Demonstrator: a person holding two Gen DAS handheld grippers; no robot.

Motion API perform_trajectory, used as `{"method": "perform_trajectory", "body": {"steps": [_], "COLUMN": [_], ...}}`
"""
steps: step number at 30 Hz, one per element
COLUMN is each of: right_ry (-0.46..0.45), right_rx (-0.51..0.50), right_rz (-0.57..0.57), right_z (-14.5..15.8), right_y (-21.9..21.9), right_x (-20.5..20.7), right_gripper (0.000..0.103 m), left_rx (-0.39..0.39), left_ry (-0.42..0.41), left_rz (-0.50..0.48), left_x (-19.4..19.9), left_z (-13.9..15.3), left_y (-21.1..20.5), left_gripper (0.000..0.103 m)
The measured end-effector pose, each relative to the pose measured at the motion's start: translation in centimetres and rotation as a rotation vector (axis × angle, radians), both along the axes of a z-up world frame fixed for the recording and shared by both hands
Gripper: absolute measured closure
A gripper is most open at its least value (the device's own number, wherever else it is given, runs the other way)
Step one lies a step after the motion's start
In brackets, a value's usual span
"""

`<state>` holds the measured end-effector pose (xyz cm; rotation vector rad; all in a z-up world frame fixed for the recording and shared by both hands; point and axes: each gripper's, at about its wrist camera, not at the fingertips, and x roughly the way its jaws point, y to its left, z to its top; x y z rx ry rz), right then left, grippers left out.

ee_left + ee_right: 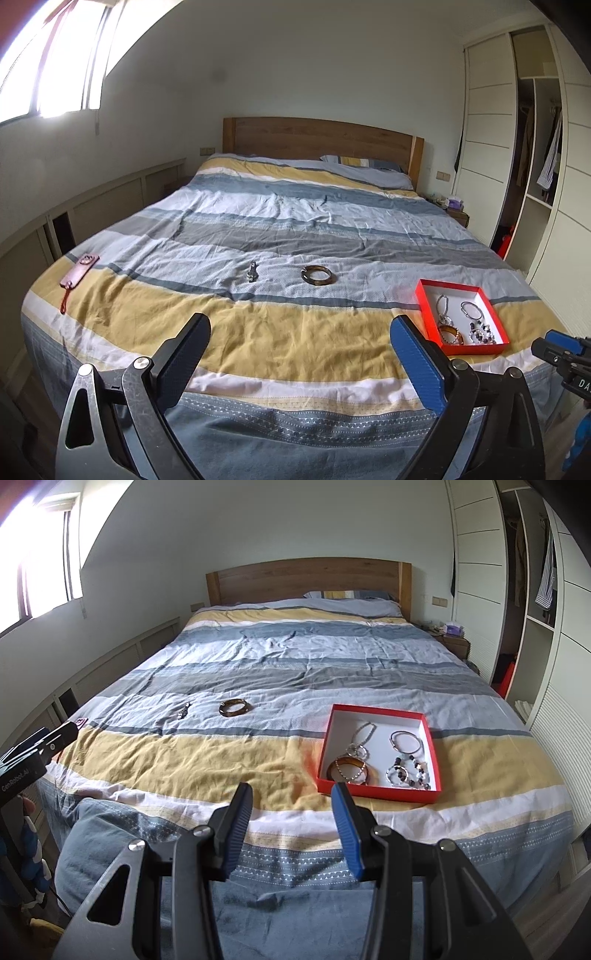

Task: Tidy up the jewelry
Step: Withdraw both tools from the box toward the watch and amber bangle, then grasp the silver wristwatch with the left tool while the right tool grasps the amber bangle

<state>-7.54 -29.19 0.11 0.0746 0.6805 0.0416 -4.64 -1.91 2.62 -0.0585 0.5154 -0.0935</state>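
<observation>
Two hand-held grippers hang over the foot of a bed (258,332) covered in a blue, grey and yellow striped duvet. The left gripper (301,328) has its fingers spread wide and empty above the yellow stripe; the right gripper (291,799) has its fingers parted too, holding nothing, just short of the red box (436,760). That shallow box sits on the bed's right side and contains several bracelets: silver chains, a beaded strand and an amber bangle. Still out on the duvet, well apart from the box, lie a brown bangle (318,275) and, to its left, a small dark metal piece (252,271) too small to identify. A pink strap-like item (78,271) rests near the bed's left edge. A wooden headboard (321,138) stands against the far wall.
</observation>
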Motion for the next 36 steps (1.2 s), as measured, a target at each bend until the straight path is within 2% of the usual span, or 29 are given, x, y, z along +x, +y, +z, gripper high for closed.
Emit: {"method": "perform_trajectory", "body": {"steps": [6,15,22,28,31,33,36], "right_ry": [0.042,0.151,0.225,0.265,0.28,0.282,0.275], "right_rx": [-0.018,-0.04,-0.045,-0.041,-0.026,-0.021,-0.004], "right_rz": [0.003,0.053,0.102,0.139,0.163,0.188,0.221], "right_z": [-1.1,-3.9,-6.7,-8.8,-9.9,-10.4,-11.0], "right_y": [0.7,2.7,4.5,6.0,7.1,8.0,9.3], "right_x": [1.2,6.3,12.6,18.4,22.5,25.5,29.7], "right_gripper": [0.06,0.06,0.06,0.06,0.06,0.06,0.06], "left_rx": [-0.04,-0.051,-0.026,0.012,0.013,-0.007,-0.056], "left_ry": [0.039,0.237,0.357,0.433,0.433,0.44,0.446], "left_rz": [-0.007,-0.01,0.052,0.058,0.056,0.047,0.034], "left_x": [1.4,6.1,10.9,17.4,21.1,24.1,28.4], "left_z": [-1.5,-6.6,-10.6,-13.3,-13.6,-13.8,-14.1], "left_y": [0.9,3.2,5.3,6.6,7.5,8.2,9.2], "left_gripper": [0.006,0.006,0.006,0.008,0.017,0.024,0.024]}}
